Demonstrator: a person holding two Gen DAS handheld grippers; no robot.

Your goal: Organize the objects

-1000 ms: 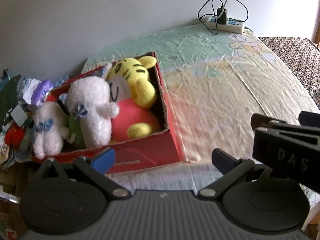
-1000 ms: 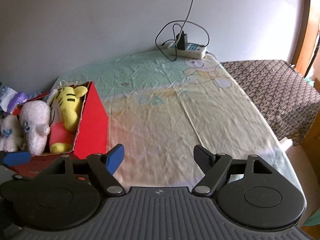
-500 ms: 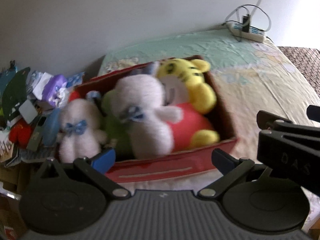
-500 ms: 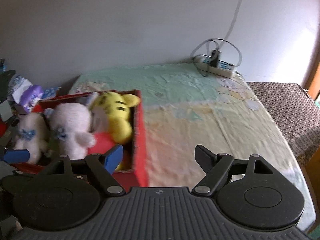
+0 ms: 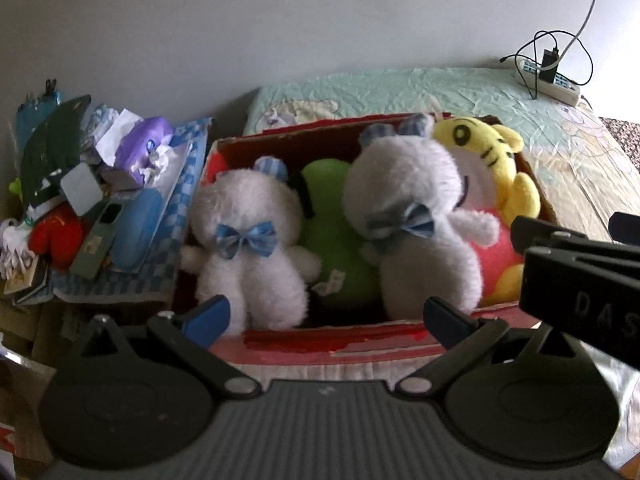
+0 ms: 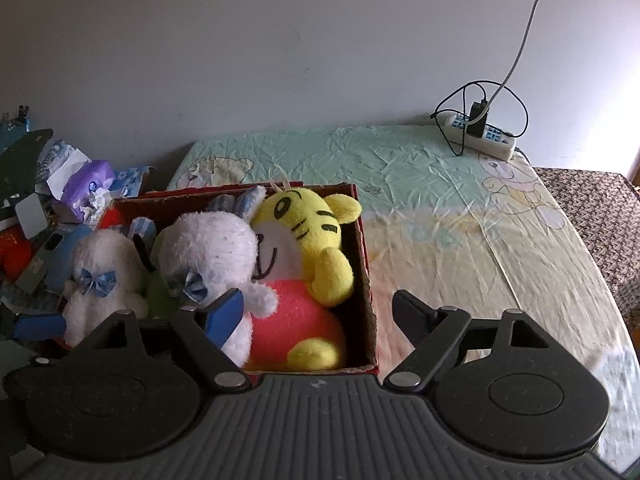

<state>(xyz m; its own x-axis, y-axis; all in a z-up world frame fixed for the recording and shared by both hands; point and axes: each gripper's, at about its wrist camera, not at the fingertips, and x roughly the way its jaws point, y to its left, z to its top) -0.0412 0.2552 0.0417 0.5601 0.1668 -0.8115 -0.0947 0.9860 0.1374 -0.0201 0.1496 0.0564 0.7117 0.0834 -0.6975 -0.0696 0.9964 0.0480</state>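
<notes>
Red box [image 5: 360, 340] just beyond spread left fingers [image 5: 208, 314].

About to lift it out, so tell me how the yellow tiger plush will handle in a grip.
The tiger looks soft-stuffed: probably light and squashy between the fingers. It is wedged against the box wall and a white plush, so it may drag them.
</notes>
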